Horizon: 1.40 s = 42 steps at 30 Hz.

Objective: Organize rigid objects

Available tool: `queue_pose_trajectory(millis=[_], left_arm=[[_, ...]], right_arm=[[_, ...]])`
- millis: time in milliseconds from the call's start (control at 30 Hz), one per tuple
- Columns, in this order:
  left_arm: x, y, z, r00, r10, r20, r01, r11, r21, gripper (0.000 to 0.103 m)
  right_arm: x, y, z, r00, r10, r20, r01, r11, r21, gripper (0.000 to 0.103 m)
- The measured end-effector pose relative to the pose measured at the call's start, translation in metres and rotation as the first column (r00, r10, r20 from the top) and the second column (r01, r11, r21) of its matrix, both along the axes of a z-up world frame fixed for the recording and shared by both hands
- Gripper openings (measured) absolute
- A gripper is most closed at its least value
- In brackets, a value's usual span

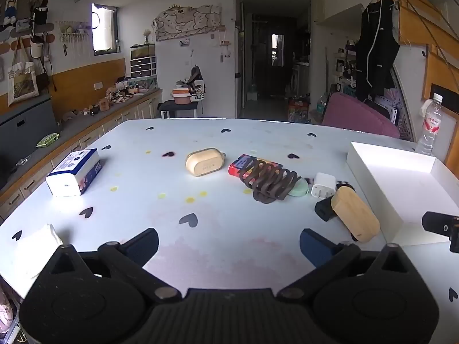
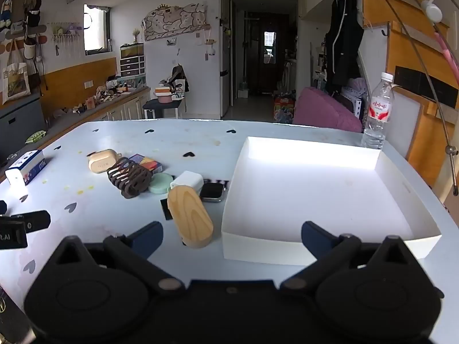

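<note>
Small objects cluster mid-table: a beige earbud case (image 1: pixel 204 161), a red and blue card box (image 1: pixel 246 164), a brown wavy holder (image 1: pixel 269 182), a mint round tin (image 2: pixel 161 183), a white charger (image 1: pixel 324 185), a smartwatch (image 2: pixel 212 192) and a wooden brush (image 2: pixel 190 220) lying on a black piece. A white tray (image 2: pixel 401 183) stands right of them with nothing in it. My left gripper (image 1: pixel 229 242) hovers open over bare tabletop in front of the cluster. My right gripper (image 2: pixel 231 236) is open too, over the tray's near wall, brush just left of it.
A tissue box (image 1: pixel 75 172) lies at the table's left side and a white tissue (image 1: pixel 34 246) near the front left corner. A water bottle (image 2: pixel 378 111) stands behind the tray. A counter with clutter runs along the left; a pink chair (image 1: pixel 358 116) sits beyond the far edge.
</note>
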<state>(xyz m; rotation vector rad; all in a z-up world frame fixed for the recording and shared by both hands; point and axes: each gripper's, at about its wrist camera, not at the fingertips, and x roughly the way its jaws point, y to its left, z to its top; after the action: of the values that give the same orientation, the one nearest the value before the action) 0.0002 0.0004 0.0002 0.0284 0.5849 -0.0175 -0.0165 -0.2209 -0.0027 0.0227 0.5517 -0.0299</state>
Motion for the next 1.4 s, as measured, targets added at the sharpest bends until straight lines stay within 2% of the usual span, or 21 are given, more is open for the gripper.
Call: queue_pose_trajectory(millis=[1400], left_arm=[[0.0, -0.0002, 0.0, 1.0, 0.001, -0.001, -0.001, 1.0, 0.005, 0.103]], right_arm=[[-0.0021, -0.0014, 0.001, 1.0, -0.006, 0.006, 0.006, 1.0, 0.012, 0.103]])
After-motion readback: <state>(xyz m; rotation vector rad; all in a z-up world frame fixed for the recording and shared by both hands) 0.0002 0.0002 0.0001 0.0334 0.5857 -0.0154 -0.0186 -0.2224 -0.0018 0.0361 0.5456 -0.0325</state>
